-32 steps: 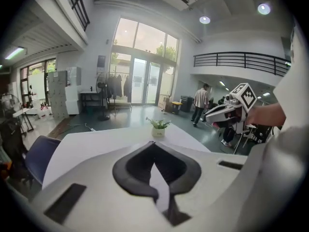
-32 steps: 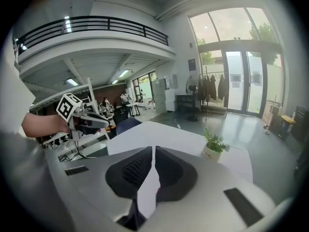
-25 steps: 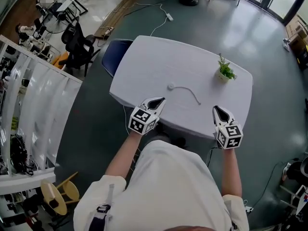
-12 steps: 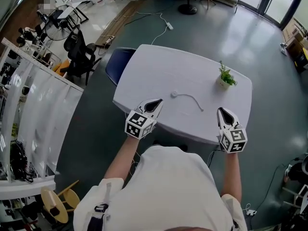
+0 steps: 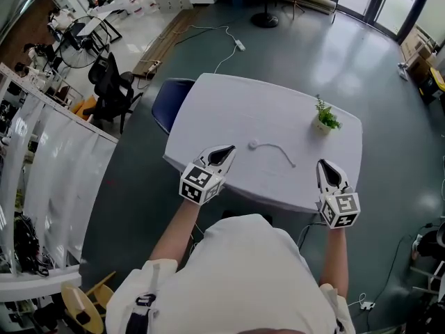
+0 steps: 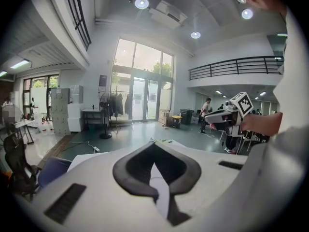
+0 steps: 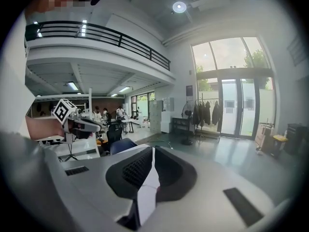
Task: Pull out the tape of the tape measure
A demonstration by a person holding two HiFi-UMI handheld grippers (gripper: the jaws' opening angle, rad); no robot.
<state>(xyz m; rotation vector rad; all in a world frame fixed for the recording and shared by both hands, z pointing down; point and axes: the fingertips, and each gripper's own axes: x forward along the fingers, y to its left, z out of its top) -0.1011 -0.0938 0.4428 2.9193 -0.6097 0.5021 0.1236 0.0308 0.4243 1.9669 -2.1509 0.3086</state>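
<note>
One table (image 5: 229, 99) is in view, and on it one tape measure (image 5: 253, 145) is seen, just short of the table's middle toward the near edge. A pale strip of tape (image 5: 281, 154) is curved from it toward the table's right side. One small potted plant (image 5: 325, 119) is stood at the table's far right, and one blue chair (image 5: 167, 99) is tucked at its left end. Two claws are counted. The left claw (image 5: 228, 149) is held at the table's near left edge, jaws pressed together on nothing. The right claw (image 5: 324, 164) is held at the near right corner, jaws likewise closed and empty. Both forearms are stretched forward, claws pointed across the table.
</note>
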